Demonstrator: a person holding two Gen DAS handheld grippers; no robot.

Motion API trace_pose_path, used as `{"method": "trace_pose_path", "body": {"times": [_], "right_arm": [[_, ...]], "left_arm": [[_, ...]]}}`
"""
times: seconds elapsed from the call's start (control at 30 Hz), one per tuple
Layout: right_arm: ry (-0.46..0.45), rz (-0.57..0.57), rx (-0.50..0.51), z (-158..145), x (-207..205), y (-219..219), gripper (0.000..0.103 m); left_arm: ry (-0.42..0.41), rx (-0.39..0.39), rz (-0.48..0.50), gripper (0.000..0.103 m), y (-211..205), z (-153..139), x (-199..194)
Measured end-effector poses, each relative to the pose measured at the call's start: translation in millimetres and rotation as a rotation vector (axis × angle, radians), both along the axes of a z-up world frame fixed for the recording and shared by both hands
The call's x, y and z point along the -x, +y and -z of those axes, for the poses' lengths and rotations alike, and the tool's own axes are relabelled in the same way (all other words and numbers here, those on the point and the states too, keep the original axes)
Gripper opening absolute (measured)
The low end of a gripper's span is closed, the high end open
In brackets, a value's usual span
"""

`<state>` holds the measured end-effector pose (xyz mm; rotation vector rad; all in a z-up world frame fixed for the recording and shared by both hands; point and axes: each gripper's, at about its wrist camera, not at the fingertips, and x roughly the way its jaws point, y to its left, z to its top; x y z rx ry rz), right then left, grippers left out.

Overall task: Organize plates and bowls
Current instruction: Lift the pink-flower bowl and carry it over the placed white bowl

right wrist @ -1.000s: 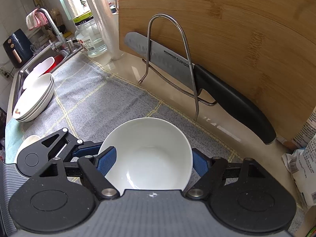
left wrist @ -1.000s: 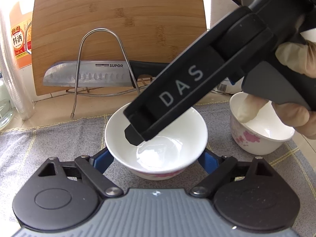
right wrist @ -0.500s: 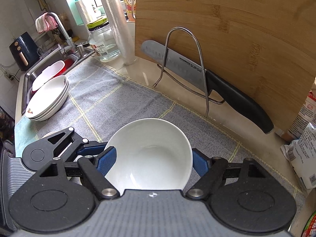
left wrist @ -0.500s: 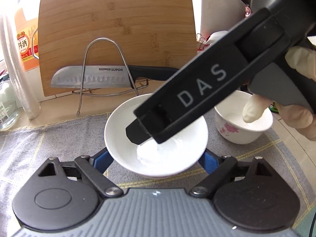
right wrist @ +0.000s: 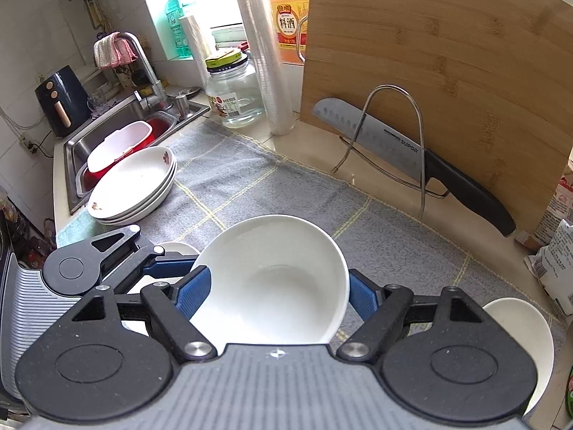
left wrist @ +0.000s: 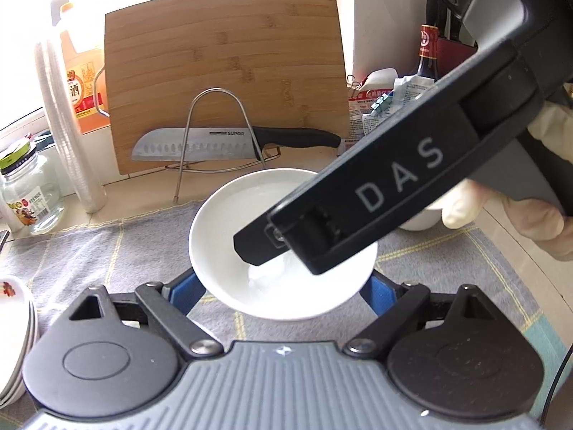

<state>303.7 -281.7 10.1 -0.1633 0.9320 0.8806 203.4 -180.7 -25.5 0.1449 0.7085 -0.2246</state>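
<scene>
My left gripper [left wrist: 283, 288] is shut on a white bowl [left wrist: 229, 222], with a blue pad on either side of its rim, above the grey mat [left wrist: 89, 251]. The right gripper's black arm [left wrist: 394, 186] crosses over that bowl and hides its right half. In the right wrist view my right gripper [right wrist: 277, 295] is shut on a plain white bowl [right wrist: 272, 279], also clear of the mat [right wrist: 250, 179]. The left gripper's body [right wrist: 104, 268] sits just to its left, slightly lower. A stack of white plates [right wrist: 136, 186] rests on the mat's far left.
A bamboo cutting board [right wrist: 447, 82] with a knife [right wrist: 412, 150] in a wire rack [right wrist: 394, 136] stands at the back. A glass jar [right wrist: 236, 96], stacked plastic cups [right wrist: 265, 64] and the sink [right wrist: 118, 132] lie left. A small white cup [right wrist: 515, 337] sits near right; packets [right wrist: 558, 251] behind it.
Both grippers have risen and drawn back together, each keeping its bowl. The board and knife look farther off, and the plate stack has come into the left wrist view.
</scene>
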Motion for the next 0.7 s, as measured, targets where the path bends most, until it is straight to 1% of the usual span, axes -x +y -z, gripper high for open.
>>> {"method": "trace_pose_path", "body": {"times": [0.37,0.57,0.7], "right_arm": [[0.007,-0.038,-0.009,-6.2,39.3,53.4,0.085],[0.012,-0.052,0.003,-2.5,50.6,78.7,0.085],[0.027,-0.055,0.003,3.8,53.8,90.7,0.086]], "left_arm": [[0.003,-0.021,-0.029,0.091,52.0,-8.5,37.6],[0.014,-0.026,-0.045,0.091,72.8,-6.0,49.7],[0.033,-0.028,-0.051,0.091,82.7,-0.9,50.0]]}}
